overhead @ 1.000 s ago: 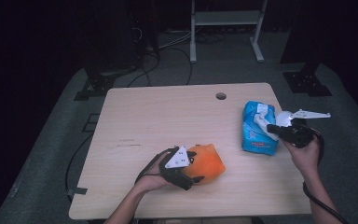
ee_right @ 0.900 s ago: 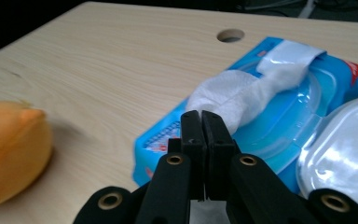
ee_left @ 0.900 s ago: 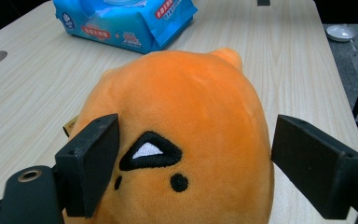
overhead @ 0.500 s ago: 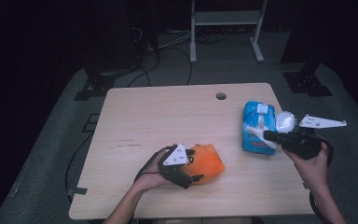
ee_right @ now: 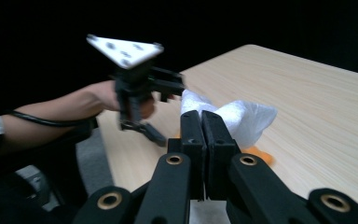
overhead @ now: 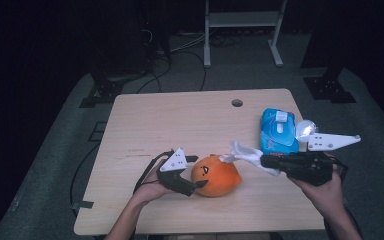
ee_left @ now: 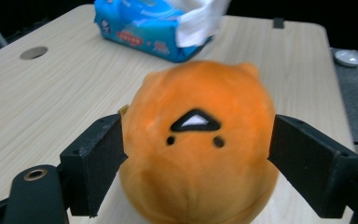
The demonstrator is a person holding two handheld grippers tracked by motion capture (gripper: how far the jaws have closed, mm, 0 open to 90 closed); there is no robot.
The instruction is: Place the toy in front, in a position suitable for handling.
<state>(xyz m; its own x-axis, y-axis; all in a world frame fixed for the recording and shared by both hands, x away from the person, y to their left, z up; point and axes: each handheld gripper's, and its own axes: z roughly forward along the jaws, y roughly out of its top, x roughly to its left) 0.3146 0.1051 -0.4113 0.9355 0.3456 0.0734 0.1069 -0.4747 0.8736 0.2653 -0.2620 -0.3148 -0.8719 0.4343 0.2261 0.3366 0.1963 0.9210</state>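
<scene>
A blue pack of wet wipes (overhead: 278, 131) lies flat on the far right part of the wooden desk (overhead: 180, 120), its long axis running away from the person and its white flap lid facing up. A white wipe (overhead: 247, 156) is out of the pack, stretched from near the pack's near end leftward toward an orange plush toy (overhead: 215, 175). The right gripper (overhead: 266, 161), held level and pointing left, has its fingers pressed together on this wipe, which bunches just past their tips. The round toy sits on the near middle of the desk, its small black face turned toward the left gripper (overhead: 196, 172). That gripper's fingers have just been closing and sit against the toy's two sides, holding it.
</scene>
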